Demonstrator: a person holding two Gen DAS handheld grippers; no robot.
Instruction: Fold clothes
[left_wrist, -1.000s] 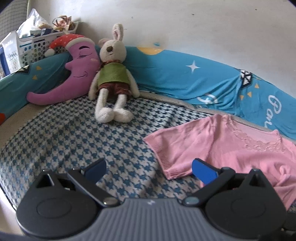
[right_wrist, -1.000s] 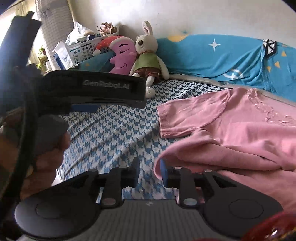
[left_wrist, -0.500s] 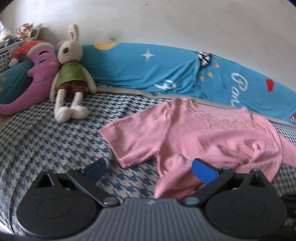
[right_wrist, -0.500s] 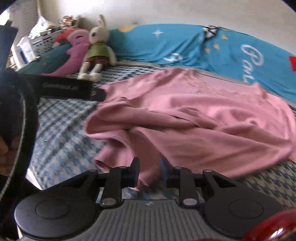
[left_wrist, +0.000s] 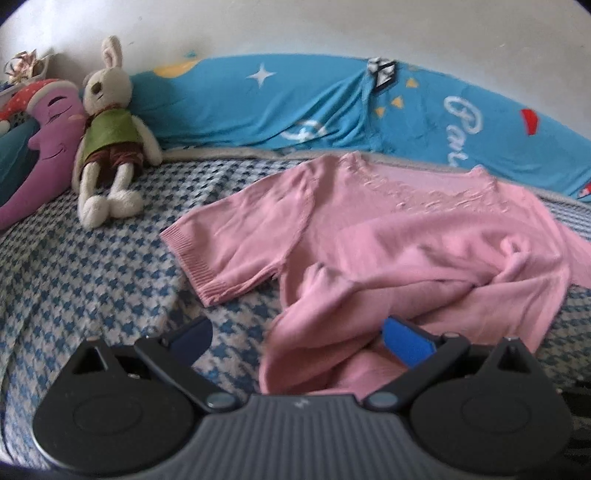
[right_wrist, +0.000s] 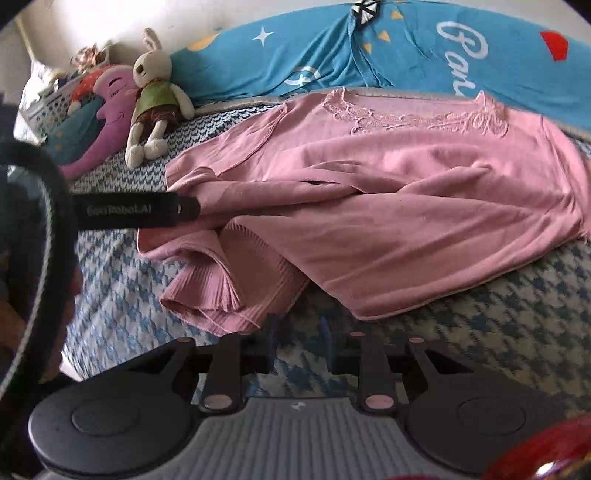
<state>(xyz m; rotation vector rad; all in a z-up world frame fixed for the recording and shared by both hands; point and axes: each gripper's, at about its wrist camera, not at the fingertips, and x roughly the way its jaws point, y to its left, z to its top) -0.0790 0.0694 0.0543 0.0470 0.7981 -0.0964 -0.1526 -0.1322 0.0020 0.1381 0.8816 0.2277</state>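
Right wrist view: pink knit top (right_wrist: 369, 192) sprawls mid-frame on houndstooth bedspread (right_wrist: 498, 325), hem bunched lower left. Right gripper (right_wrist: 297, 341) empty, fingers slightly parted. Left gripper (left_wrist: 295, 341) spread wide over crumpled hem. Advice: flatten the bunching before creasing.

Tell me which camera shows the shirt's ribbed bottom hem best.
The right wrist view: the shirt lies bunched, its ribbed hem plainly visible. The left wrist view shows only folds near the left gripper.
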